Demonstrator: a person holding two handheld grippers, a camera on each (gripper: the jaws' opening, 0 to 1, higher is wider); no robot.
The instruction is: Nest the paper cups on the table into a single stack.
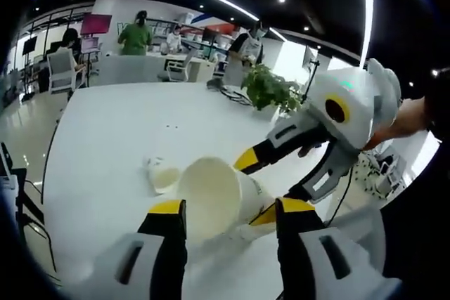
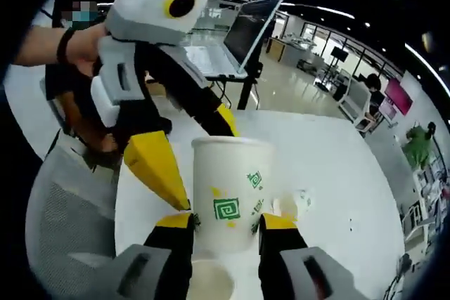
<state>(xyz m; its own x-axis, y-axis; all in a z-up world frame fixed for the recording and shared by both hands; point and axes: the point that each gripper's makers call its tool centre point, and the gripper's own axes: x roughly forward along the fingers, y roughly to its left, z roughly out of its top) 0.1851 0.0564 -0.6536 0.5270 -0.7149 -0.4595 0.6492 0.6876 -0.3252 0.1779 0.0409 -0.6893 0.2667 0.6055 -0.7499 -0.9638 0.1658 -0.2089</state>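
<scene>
In the left gripper view, the left gripper (image 1: 226, 217) is seen at the bottom, with its two yellow-tipped jaws rising up. A white paper cup (image 1: 214, 198) is held between them. The cup is tipped over, so its open mouth is turned toward the camera. The jaws are pressed against its sides. The right gripper (image 1: 254, 189) is seen coming in from the right, held by a hand (image 1: 408, 119). Its yellow tips are set on either side of the far part of the same cup. Just left of the cup, a small crumpled white thing (image 1: 160, 173) is seen lying on the white table (image 1: 119, 145). A green plant (image 1: 271, 89) is seen at the far edge of the table. People and desks are seen far back in the room.

In the right gripper view, the right gripper (image 2: 226, 224) is seen at the bottom. The same cup (image 2: 230, 194), with green marks on it, is gripped between its jaws. The rim of another cup (image 2: 207, 282) is seen just below it, near the camera. The left gripper (image 2: 200, 166) is seen coming in from the upper left. Its yellow tips are set close around the gripped cup, one touching its left side. A laptop (image 2: 232, 40) is seen open on a stand behind.
</scene>
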